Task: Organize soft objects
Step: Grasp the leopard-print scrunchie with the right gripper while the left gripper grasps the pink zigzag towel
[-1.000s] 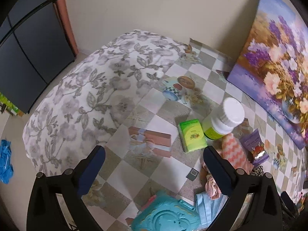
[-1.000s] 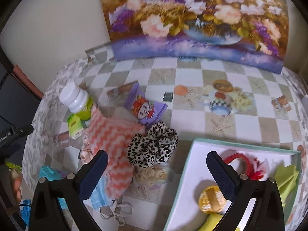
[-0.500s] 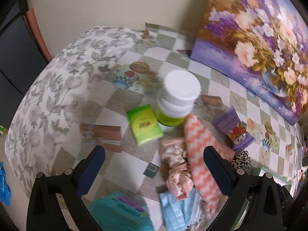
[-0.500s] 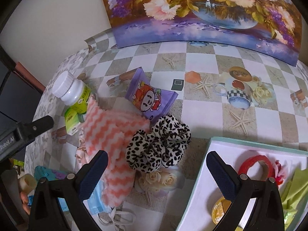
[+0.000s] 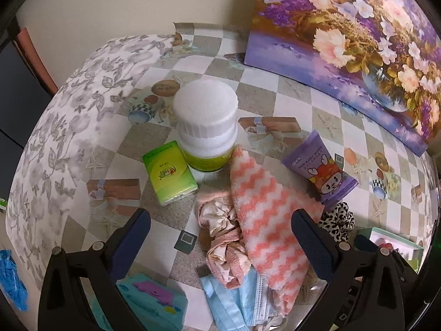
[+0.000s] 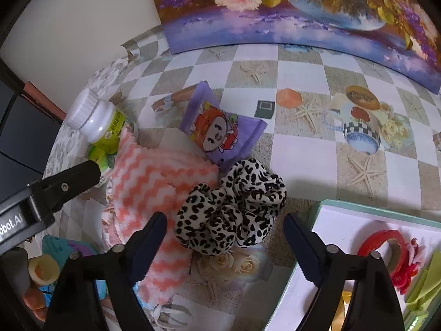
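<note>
Left gripper (image 5: 220, 229): fingers wide apart, nothing between them, hovering over the pile of soft stuff.
Right gripper (image 6: 224, 229): fingers spread too, gripping nothing, sitting right over the black-and-white leopard-print fabric scrunchie (image 6: 231, 207).
Leopard scrunchie: flat on the checkered tablecloth (image 6: 303, 151), just left of the box, touching the towel's edge.
Pink-and-white zigzag fluffy towel (image 5: 264, 218): draped over the heap, top corner leaning against the bottle.
Crumpled pale pink satin scrunchie (image 5: 223, 237): tucked along the towel's left side, partly under it.
Light blue pleated face mask (image 5: 234, 303): at the bottom of the pile, under the towel and the pink scrunchie.
White-capped plastic bottle with green label (image 5: 206, 127): upright behind the towel.
Small green tissue pack (image 5: 169, 172): lying beside the bottle.
Purple cartoon snack packet (image 5: 322, 172): beside the towel, near the leopard one.
White open box with teal rim (image 6: 358, 218): right of the scrunchie, holds a red ring-shaped thing and something yellow-green, can't really tell what.
Flower painting (image 6: 303, 8): propped against the wall at the back.
</note>
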The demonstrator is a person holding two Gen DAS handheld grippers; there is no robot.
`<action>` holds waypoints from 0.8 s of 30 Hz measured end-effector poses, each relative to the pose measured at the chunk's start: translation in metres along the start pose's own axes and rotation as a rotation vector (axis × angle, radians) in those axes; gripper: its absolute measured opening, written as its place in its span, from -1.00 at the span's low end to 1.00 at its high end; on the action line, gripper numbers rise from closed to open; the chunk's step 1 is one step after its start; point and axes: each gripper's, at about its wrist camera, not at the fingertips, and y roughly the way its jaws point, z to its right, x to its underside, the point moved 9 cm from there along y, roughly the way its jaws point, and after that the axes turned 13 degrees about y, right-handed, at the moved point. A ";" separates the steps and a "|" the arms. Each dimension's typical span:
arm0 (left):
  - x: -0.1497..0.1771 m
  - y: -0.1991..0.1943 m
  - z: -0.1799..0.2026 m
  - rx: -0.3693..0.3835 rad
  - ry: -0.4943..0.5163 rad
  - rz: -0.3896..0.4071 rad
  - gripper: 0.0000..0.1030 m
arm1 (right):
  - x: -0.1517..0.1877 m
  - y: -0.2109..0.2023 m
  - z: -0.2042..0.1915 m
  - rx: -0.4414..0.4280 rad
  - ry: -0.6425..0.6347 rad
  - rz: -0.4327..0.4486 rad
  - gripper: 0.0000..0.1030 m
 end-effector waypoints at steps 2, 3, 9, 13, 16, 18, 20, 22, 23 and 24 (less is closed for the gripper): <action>0.001 0.002 0.001 0.003 -0.002 -0.007 0.97 | 0.001 0.000 0.001 0.008 -0.007 -0.002 0.58; 0.001 0.003 0.001 0.006 -0.003 -0.009 0.97 | 0.001 0.000 0.000 0.011 -0.013 -0.004 0.52; 0.002 0.003 -0.002 0.013 -0.021 -0.010 0.97 | 0.006 0.002 -0.006 0.025 -0.052 -0.024 0.29; 0.001 0.002 -0.003 0.017 -0.025 -0.009 0.97 | 0.008 0.008 -0.004 0.026 -0.044 -0.042 0.28; 0.002 0.002 -0.002 0.022 -0.023 -0.012 0.97 | 0.009 0.012 -0.003 0.028 -0.045 -0.051 0.15; 0.002 0.003 -0.001 0.024 -0.019 -0.014 0.97 | 0.009 0.011 -0.004 0.027 -0.051 -0.047 0.06; 0.002 0.004 0.001 0.025 -0.015 -0.016 0.97 | 0.010 0.011 -0.004 0.026 -0.055 -0.048 -0.01; 0.003 0.004 0.002 0.026 -0.012 -0.018 0.97 | 0.010 0.011 -0.003 0.028 -0.055 -0.048 -0.08; 0.003 0.005 0.003 0.027 -0.010 -0.019 0.97 | 0.010 0.012 -0.002 0.026 -0.053 -0.048 -0.11; 0.003 0.005 0.003 0.027 -0.010 -0.021 0.97 | 0.010 0.012 -0.001 0.022 -0.048 -0.046 -0.12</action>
